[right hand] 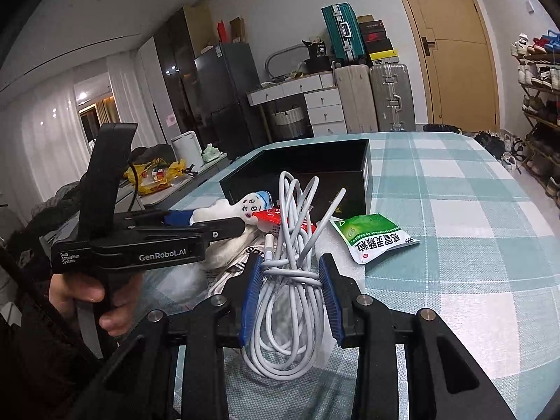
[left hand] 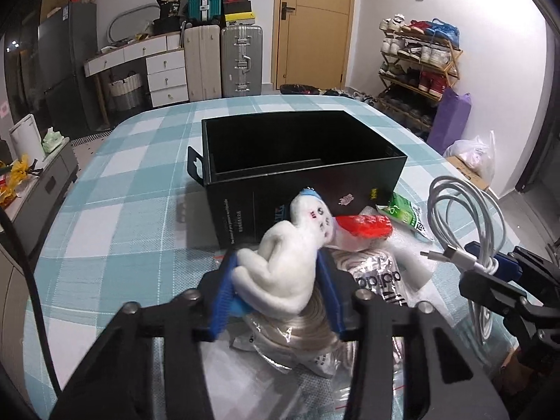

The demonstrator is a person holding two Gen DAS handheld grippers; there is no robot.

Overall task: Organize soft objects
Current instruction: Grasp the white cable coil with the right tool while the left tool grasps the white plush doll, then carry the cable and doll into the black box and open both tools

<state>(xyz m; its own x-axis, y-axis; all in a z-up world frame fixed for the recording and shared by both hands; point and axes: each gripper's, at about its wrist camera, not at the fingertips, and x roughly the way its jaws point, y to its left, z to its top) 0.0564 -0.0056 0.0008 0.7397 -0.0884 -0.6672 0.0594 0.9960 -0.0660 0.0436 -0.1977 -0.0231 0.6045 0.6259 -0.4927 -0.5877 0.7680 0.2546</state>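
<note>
My left gripper (left hand: 276, 262) is shut on a white plush doll (left hand: 294, 252) with a blue cap, held just above a pile of plastic bags (left hand: 367, 280) in front of the open black box (left hand: 297, 147). My right gripper (right hand: 290, 269) is shut on a coiled white cable (right hand: 294, 245), held above the table. In the right wrist view the doll (right hand: 241, 208) and the left gripper (right hand: 210, 225) sit left of the cable, before the black box (right hand: 315, 161). The cable (left hand: 465, 224) and right gripper (left hand: 504, 266) show at the right of the left wrist view.
A green sachet (right hand: 374, 236) lies on the checked tablecloth (right hand: 455, 210) right of the cable. A red packet (left hand: 364, 225) lies by the box front. Bubble wrap and clear bags lie under both grippers. Suitcases, drawers and a shoe rack stand beyond the table.
</note>
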